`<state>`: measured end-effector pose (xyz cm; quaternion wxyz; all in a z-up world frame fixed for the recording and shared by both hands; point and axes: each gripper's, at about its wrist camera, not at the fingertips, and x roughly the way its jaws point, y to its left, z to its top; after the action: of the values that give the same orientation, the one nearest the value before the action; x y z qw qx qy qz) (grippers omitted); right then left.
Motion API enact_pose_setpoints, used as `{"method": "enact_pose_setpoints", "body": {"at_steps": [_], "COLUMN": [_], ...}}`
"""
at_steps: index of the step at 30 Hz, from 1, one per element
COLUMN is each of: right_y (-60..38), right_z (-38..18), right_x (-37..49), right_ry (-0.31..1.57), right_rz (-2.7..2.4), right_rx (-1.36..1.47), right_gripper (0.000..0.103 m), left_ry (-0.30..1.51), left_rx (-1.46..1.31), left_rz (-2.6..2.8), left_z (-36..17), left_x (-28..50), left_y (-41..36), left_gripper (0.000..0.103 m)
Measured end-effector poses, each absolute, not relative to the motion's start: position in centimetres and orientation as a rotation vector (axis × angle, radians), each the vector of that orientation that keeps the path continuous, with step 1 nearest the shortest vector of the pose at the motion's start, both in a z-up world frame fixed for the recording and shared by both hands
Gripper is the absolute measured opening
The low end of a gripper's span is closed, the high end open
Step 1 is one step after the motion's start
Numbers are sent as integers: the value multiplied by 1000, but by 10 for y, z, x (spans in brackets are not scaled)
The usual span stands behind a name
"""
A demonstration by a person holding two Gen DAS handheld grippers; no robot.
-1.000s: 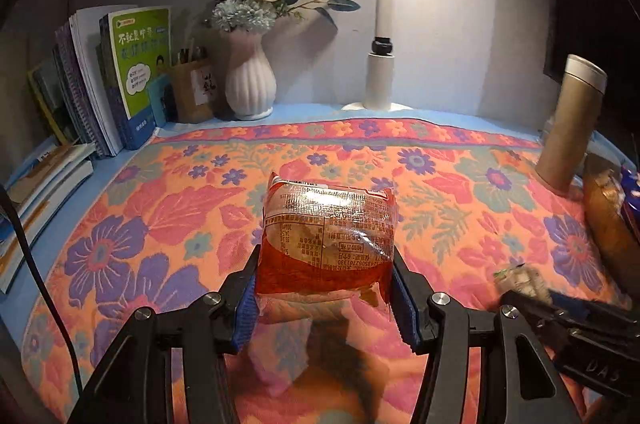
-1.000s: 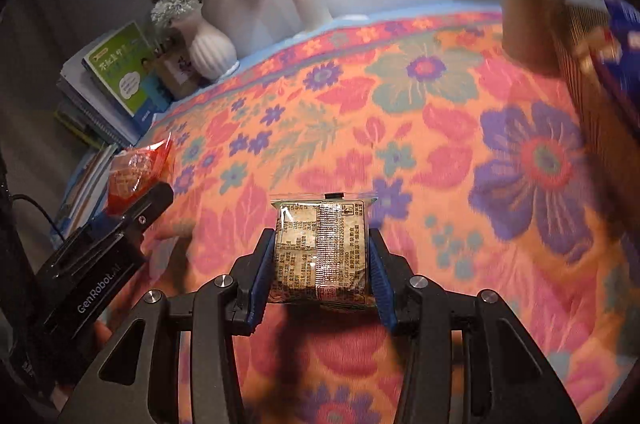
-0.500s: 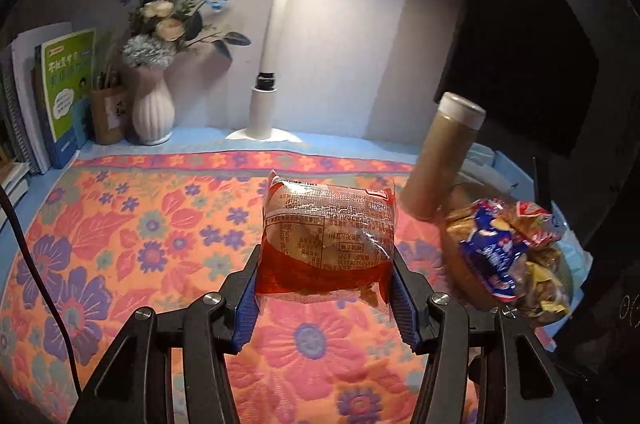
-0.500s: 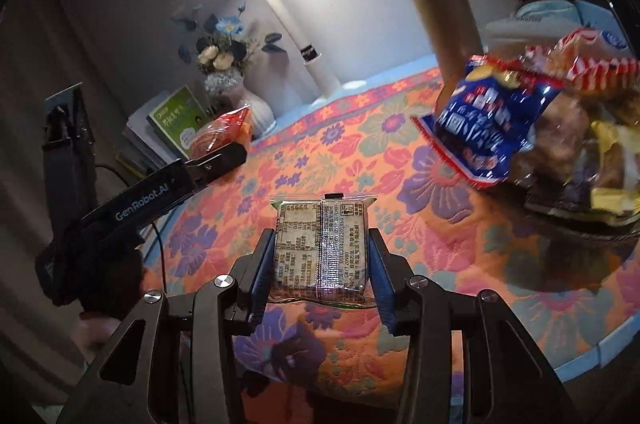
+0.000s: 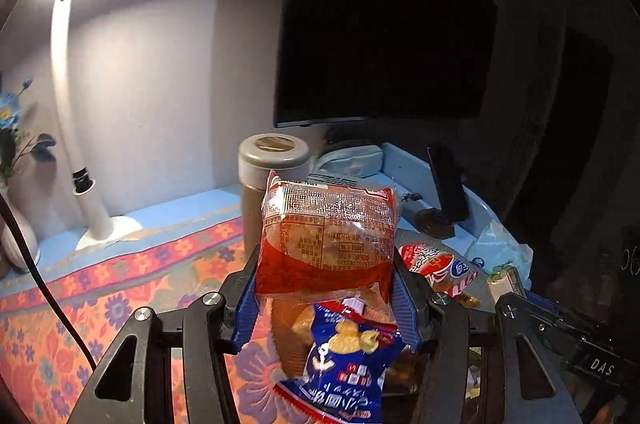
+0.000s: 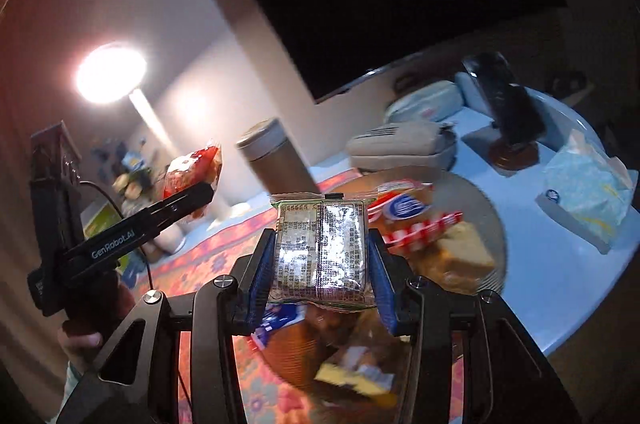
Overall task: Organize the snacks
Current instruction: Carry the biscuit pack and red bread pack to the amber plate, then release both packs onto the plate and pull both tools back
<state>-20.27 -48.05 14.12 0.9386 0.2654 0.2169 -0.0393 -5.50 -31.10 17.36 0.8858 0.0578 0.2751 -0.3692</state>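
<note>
While both claws pinch snacks, left claw (image 5: 326, 308) the red pack (image 5: 326, 236), right claw (image 6: 322, 278) the silver pack (image 6: 320, 252), dropping them onto the heaped basket (image 6: 490, 220) at one o'clock risks spills.

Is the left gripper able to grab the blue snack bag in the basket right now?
Probably not. The left gripper is already shut on the red snack packet, so its jaws are full, though the blue snack bag lies uncovered just below it.

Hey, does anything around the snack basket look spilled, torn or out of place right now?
Nothing stands out. The red snack packet and the silver-green packet sit intact in the grippers above the basket, whose other snacks stay inside. The tumbler stands upright.
</note>
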Motion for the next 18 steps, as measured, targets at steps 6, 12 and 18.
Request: {"method": "enact_pose_setpoints", "body": {"at_steps": [6,12,18], "right_y": [-496,-500,-509], "right_z": [127,117,117], "right_x": [-197,-190,-199], "right_ry": [477,531,497], "right_rz": [-120,-122,-140], "right_rx": [580,600,638], "right_gripper": [44,80,81], "left_ry": [630,666,654], "left_rx": [156,317,316], "left_rz": [-854,-848,-853], "left_z": [155,124,118], "left_x": [-32,-28,-31], "left_y": [-353,-380,-357], "left_gripper": [55,92,92]}}
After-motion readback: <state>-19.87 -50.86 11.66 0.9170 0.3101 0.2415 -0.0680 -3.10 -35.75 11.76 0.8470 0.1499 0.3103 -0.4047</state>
